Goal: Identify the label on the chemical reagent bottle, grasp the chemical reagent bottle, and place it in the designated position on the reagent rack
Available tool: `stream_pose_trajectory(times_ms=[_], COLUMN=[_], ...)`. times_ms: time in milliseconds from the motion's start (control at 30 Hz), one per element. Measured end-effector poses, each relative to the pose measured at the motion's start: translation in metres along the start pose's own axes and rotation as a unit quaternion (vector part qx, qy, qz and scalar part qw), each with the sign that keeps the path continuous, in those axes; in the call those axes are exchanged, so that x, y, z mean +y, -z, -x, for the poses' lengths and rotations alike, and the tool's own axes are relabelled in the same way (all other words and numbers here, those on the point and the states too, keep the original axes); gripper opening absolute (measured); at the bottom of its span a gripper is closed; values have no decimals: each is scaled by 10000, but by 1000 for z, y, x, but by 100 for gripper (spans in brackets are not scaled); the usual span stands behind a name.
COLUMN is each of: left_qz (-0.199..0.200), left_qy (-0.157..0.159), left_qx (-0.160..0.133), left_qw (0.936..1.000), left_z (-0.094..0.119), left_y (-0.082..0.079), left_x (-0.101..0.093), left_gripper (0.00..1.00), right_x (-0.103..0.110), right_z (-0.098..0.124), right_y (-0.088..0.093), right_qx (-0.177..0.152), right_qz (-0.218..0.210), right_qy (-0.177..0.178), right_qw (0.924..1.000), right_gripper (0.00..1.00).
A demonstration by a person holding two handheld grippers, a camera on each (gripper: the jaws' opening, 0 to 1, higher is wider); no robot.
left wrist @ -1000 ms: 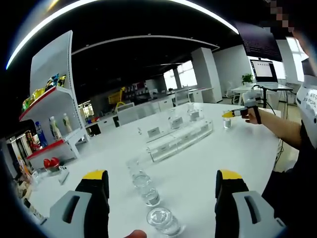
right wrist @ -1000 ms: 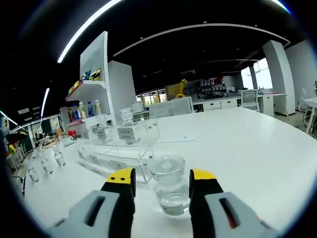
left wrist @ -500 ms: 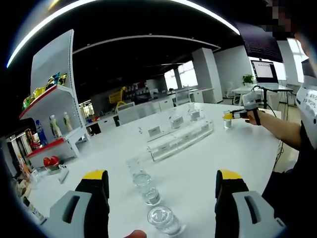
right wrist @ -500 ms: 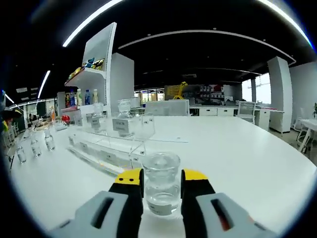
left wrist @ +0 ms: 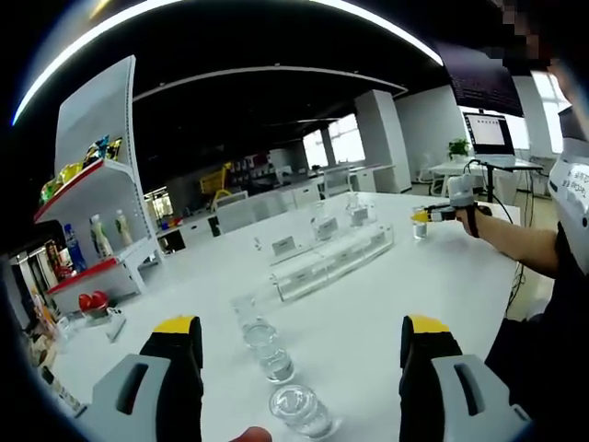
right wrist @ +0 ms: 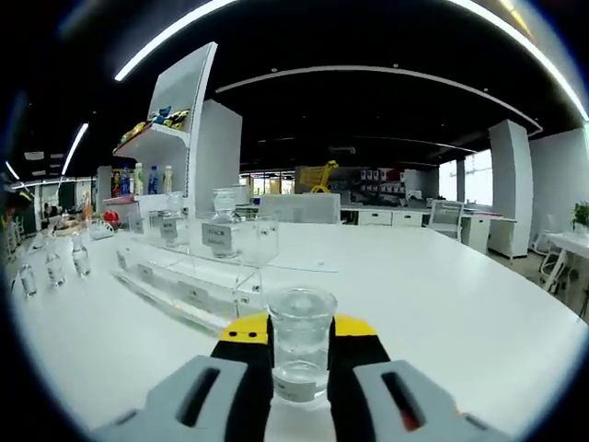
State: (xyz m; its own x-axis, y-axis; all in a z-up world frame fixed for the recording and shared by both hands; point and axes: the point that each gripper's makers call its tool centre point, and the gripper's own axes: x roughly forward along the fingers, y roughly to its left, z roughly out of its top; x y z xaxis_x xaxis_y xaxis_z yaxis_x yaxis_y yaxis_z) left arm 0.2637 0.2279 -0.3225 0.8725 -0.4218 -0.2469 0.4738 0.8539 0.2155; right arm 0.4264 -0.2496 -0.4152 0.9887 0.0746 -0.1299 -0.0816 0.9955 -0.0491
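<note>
Left gripper view: the left gripper (left wrist: 301, 354) is held with jaws spread wide and nothing between them, above the white table (left wrist: 368, 304). A row of small clear glass bottles (left wrist: 268, 351) is seen between the jaws, and the clear acrylic reagent rack (left wrist: 333, 258) lies beyond. Right gripper view: the right gripper (right wrist: 300, 336) is clamped on a small clear glass reagent bottle with a white label (right wrist: 300, 354), just beside the near end of the rack (right wrist: 198, 276).
</note>
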Motion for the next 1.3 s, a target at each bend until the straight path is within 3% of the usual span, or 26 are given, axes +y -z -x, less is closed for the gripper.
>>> stream_pose_trajectory(times_ms=[133,333,567,700,833,1000,1300], left_qz=[-30,-39,-42,-59,-48,444,372], left_qy=[-45,-62,-74,-78,-51,451,504], left_qx=[-20,-1,-12,-6,-24,-261,-58], left_qw=[10000,10000,10000,10000,10000,9977,9980], left_z=[1,4,6,6,6,7,5], left_y=[-1,1,-2,-3,-5,-15,-10], left_x=[1,0,1,1,0,-16,-21], left_gripper=[89,89,89,89,89,92,95], right_x=[-3,-7,-5,0,3,5,6], right_z=[2,9,16,20,24,29,37], right_y=[1,0,-13,-20,-23,-26,-35], right_qx=[23,28,-58,-99,-47,-52,-83], right_qz=[10,-382,-569,-593,-308,-424,-436], right_qy=[74,59,-12,-78,-47,-164,-200], right_qw=[10000,9992,9984,9982,9995,9990,9988], right_gripper=[18,18,18,18,18,18,18])
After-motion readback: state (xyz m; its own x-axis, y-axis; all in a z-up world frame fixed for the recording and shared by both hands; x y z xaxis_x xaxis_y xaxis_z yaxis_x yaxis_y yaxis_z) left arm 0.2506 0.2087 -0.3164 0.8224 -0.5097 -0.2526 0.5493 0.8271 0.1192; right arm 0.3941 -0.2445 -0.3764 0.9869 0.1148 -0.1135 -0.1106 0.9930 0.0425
